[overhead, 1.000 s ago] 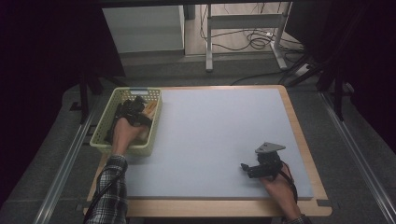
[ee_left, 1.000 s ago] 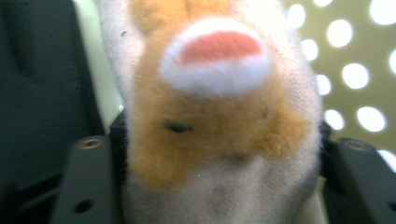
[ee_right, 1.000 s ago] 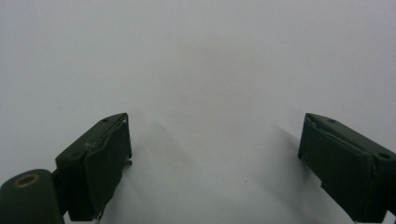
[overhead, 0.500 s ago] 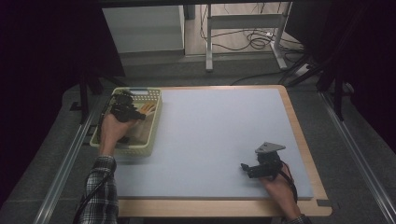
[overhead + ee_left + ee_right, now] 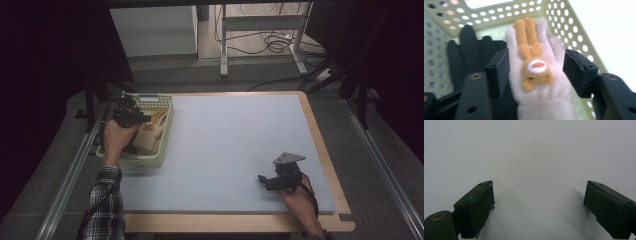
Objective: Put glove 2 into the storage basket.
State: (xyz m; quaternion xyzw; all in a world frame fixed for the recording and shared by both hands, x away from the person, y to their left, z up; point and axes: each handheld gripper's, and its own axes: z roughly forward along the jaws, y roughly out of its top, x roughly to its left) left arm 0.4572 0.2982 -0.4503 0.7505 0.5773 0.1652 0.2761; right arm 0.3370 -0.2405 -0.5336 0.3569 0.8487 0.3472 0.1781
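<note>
Slippage risk: left gripper [image 5: 537, 72] has just been closing on the pink glove [image 5: 536, 75] (soft fabric) over the basket [image 5: 574, 27]; right gripper [image 5: 537, 207] rests with its jaws apart.

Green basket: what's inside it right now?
In the green basket: a pink glove with an orange bunny patch, between the left gripper jaws, which have just been closing, and a black glove beside it. Anything beneath them is covered.
</note>
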